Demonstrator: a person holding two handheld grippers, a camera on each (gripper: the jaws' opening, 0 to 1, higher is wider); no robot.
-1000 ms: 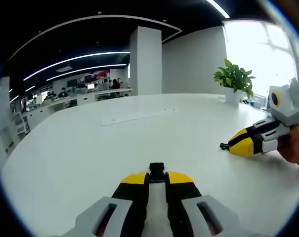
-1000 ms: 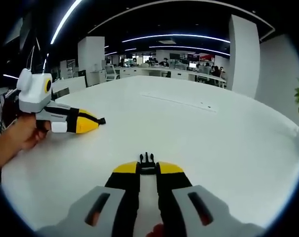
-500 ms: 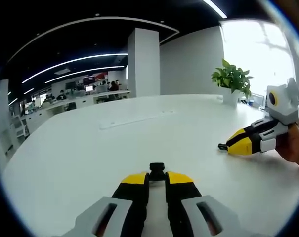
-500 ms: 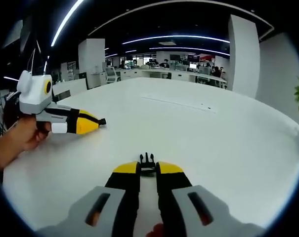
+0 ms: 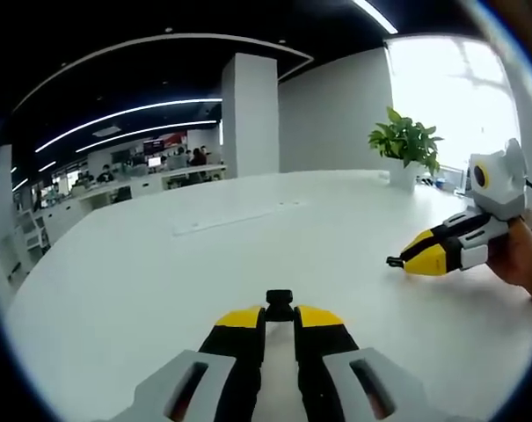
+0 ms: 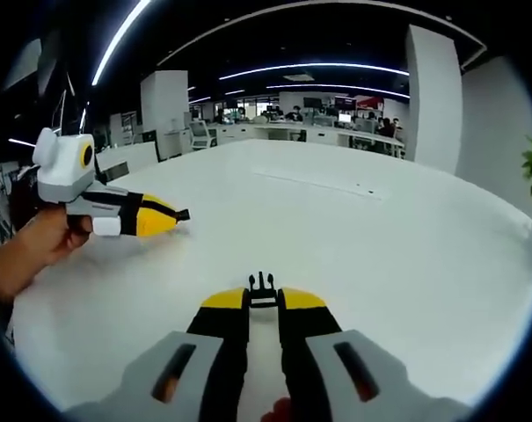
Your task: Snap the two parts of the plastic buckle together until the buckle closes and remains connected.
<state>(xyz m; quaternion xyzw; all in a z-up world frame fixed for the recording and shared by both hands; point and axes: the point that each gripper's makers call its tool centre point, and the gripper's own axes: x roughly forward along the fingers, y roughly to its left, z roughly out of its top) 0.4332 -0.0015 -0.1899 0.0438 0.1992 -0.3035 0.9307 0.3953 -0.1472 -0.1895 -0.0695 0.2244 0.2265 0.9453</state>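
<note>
- In the left gripper view, the right tool (image 5: 397, 261), with its black buckle part at the tip, sits slightly farther left than a second ago.
- In the right gripper view, the left tool (image 6: 179, 214) sits marginally higher over the tabletop (image 6: 353, 237).

No text, label, brand, number or sign can be read in either view. The red panel (image 5: 164, 138) hanging in the far office in the left gripper view, which also appears as a red patch (image 6: 368, 102) in the right gripper view, is too small and blurred to make out any lettering.
</note>
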